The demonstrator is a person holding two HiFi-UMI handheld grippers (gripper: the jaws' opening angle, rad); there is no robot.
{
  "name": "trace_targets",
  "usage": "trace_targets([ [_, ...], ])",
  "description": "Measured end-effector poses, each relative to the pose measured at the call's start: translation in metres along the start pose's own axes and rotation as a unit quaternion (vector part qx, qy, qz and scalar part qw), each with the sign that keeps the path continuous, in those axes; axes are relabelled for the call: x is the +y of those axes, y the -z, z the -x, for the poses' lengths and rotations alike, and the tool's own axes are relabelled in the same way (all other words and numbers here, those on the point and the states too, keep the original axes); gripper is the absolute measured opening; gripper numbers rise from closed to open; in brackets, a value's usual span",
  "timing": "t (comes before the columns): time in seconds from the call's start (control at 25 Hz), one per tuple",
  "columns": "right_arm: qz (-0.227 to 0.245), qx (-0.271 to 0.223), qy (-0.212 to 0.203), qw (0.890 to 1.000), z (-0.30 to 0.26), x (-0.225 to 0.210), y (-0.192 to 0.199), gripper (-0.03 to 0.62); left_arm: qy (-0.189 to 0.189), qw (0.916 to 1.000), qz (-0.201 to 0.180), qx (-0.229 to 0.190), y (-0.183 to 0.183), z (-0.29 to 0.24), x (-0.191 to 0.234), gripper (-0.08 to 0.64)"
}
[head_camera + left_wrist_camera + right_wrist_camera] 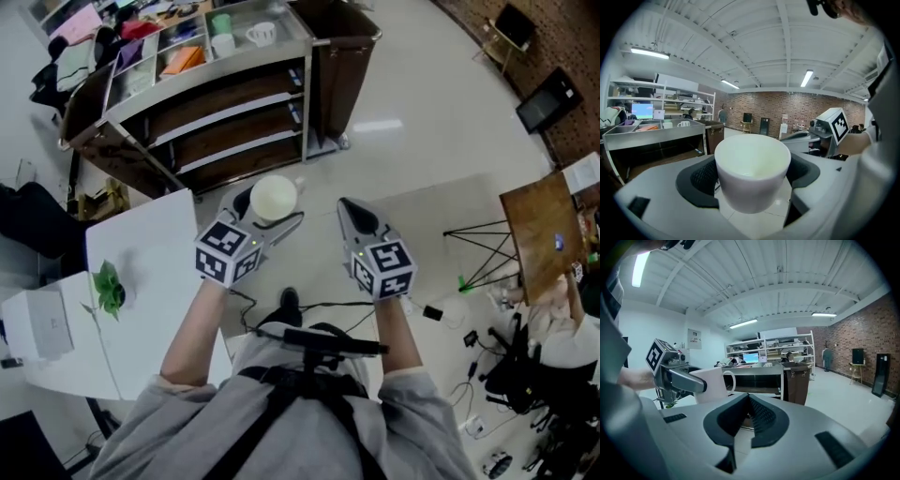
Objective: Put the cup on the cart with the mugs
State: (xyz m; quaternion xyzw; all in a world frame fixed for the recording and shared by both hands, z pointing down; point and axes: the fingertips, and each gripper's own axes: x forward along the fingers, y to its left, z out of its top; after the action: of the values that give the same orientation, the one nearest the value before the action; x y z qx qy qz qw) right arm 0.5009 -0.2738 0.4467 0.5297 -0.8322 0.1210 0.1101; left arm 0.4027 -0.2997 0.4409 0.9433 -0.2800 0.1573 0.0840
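Far left: steel cart [216, 75], boxy, dark slatted shelves; white mugs [262, 34] on top. Near left: smooth white table [141, 281]. Left gripper [269, 208]: jaws spread wide, clamped on round glossy white cup [752, 173], upright, above floor, short of cart. Right gripper [749, 416]: ribbed pads pressed together, empty.
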Motion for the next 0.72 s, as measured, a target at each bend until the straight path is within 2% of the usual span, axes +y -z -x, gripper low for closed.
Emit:
trace_targets([
  [0.36, 0.013, 0.002, -0.042, 0.999, -0.100, -0.031, -0.048, -0.014, -0.033, 0.9994, 0.006, -0.006, -0.035, -0.033, 0.099, 0.428],
  [0.72, 0.021, -0.001, -0.095, 0.995, -0.205, -0.097, -0.074, -0.014, -0.081, 0.9965, 0.024, 0.002, -0.060, -0.104, 0.179, 0.428],
])
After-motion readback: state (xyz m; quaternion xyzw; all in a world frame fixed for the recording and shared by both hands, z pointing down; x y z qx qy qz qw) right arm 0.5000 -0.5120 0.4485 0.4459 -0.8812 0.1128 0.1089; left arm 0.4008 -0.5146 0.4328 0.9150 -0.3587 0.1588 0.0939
